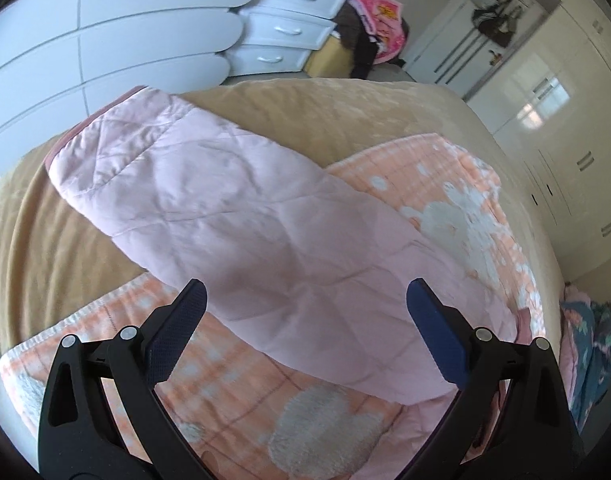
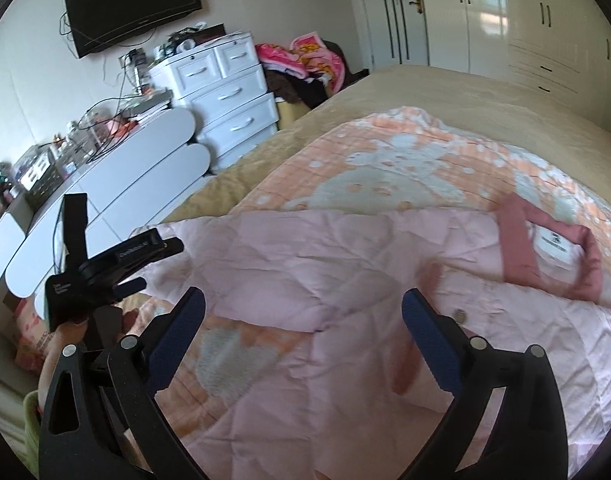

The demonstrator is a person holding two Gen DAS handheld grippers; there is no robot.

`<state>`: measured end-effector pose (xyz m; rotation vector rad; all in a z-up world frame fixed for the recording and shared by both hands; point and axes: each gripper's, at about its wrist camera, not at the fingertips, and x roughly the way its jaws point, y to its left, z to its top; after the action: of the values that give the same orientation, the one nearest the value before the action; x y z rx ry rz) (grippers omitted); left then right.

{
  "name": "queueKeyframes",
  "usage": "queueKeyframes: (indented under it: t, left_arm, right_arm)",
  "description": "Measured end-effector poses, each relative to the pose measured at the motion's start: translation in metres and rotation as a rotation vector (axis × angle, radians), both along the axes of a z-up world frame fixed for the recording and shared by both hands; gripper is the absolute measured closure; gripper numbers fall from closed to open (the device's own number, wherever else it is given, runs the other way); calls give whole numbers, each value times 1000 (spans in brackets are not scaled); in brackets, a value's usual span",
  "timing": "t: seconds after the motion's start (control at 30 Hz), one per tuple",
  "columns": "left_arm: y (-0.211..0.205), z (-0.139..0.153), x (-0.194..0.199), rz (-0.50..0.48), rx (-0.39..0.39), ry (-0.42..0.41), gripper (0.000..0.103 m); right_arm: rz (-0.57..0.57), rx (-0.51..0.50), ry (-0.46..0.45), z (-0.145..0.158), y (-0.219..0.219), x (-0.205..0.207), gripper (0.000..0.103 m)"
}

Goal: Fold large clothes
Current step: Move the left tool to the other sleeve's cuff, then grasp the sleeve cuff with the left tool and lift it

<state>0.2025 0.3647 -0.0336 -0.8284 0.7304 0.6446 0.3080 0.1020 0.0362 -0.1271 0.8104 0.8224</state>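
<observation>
While the pink quilted jacket (image 2: 345,280) lies across the frame's middle on an orange blanket (image 2: 385,160), both grippers hover above it. Left gripper (image 1: 305,304) and right gripper (image 2: 303,308) each stand spread apart, holding nothing.

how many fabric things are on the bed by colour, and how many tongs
pink quilted jacket: 1
orange and white blanket: 1
tan bedspread: 1
tongs, left and right, both open: 2
total: 5
</observation>
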Motion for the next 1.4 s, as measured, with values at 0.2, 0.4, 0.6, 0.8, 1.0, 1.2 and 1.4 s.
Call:
queueKeyframes:
  t: [0.2, 0.4, 0.6, 0.8, 1.0, 1.2, 1.4]
  left_arm:
    - [21, -11, -10, 55, -39, 13, 9]
    - [41, -27, -23, 115, -101, 23, 9]
    - [65, -50, -34, 181, -160, 47, 9]
    - [88, -61, -47, 265, -173, -30, 9]
    - [99, -57, -46, 313, -61, -51, 17]
    - [93, -32, -51, 338, 99, -46, 81]
    - [72, 20, -53, 278, 202, -161, 91]
  right_arm:
    - [33, -10, 15, -5, 25, 0, 5]
    - [41, -14, 33, -13, 34, 2, 5]
    - [35, -23, 48, -22, 28, 4, 5]
    - [-20, -13, 70, -25, -1, 10, 5]
    - [-59, -8, 64, -23, -36, 8, 5]
    - [-123, 3, 56, -21, -72, 11, 5]
    - [-197, 25, 66, -23, -112, 13, 5]
